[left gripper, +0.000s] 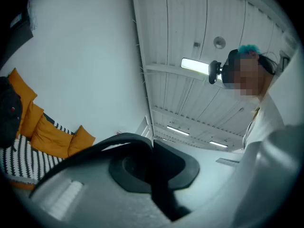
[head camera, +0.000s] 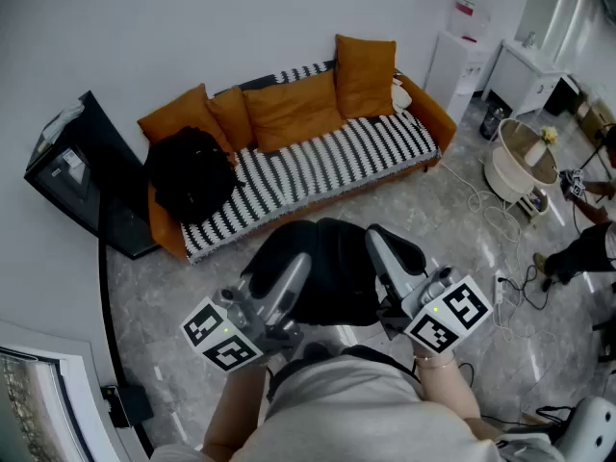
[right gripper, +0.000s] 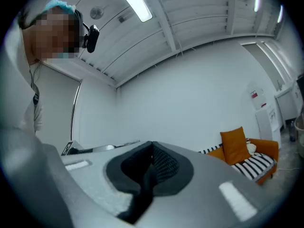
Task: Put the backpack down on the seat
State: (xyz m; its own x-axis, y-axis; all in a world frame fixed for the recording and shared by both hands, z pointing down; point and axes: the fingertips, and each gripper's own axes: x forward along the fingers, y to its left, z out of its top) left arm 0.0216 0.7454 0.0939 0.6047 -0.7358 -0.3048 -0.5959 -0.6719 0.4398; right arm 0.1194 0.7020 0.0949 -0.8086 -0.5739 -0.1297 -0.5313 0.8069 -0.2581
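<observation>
The left claw (head camera: 296,263) and the right claw (head camera: 378,241) are each pinched shut on the black backpack (head camera: 332,268) and hold it in the air between them – short of the striped sofa (head camera: 327,166).

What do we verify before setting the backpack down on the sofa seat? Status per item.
1. Grip of the left gripper: jaws closed on the black strap of the held backpack. ok
2. Grip of the right gripper: jaws closed, dark fabric seems pinched between them. ok
3. Landing spot: the striped sofa seat is bare at its middle and right. ok
4. Left end of the seat: taken by a second backpack. not ok
5. Held backpack over the seat: it hangs short of the sofa seat. not ok
</observation>
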